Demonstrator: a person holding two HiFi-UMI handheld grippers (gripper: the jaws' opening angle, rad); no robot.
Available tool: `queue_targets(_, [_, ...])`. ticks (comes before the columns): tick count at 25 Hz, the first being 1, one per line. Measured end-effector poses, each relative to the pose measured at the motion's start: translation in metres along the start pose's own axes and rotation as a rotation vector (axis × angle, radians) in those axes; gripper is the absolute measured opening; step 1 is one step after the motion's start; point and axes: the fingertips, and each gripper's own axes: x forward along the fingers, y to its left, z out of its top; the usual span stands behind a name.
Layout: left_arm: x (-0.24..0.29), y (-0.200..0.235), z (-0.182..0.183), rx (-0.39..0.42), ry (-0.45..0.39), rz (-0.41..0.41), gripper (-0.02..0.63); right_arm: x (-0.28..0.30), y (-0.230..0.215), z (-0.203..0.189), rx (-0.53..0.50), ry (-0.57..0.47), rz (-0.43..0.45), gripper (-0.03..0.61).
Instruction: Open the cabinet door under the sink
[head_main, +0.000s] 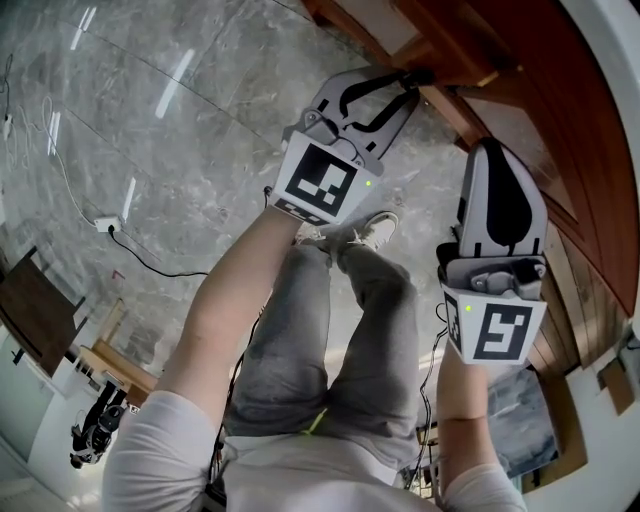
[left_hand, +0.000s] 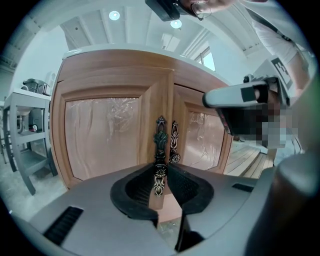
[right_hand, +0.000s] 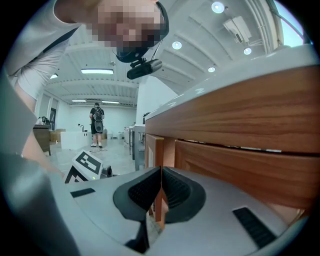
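Under the white top of the wooden cabinet two doors meet in the middle, and each one carries a dark, ornate metal handle with leaf shapes and a small rosette. The left claw is closed on the lower part of the handle of the left door; its black ribbed pads press it from both sides. The second handle stands just beside, on the right door, outside the grip. Both door panels are covered with wrinkled clear film over light brown wood.

The right claw is closed and holds nothing; its pads touch each other. It hangs near the cabinet's darker, red-brown side, where the wood grain runs in long lines.

From the head view both claws point toward the cabinet, the left one at its front, the right one apart from it, along the side. Below them lies a grey marble floor, glossy, with a black cable across it. A grey metal rack stands left of the cabinet. Another person stands far away in the room.
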Motion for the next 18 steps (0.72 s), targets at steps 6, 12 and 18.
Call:
queue_targets(6, [-0.024, 0.003, -0.012, -0.005, 0.002, -0.020, 0.091, 0.024, 0.011, -0.020, 0.044, 0.034, -0.013, 0.032])
queue_targets(12, [-0.043, 0.003, -0.013, 0.004, 0.010, -0.072, 0.092, 0.045, 0.025, -0.011, 0.041, 0.021, -0.016, 0.032])
queue_targets(18, [-0.058, 0.006, -0.020, -0.010, 0.011, -0.115, 0.092, 0.063, 0.037, -0.018, -0.027, 0.054, -0.029, 0.032])
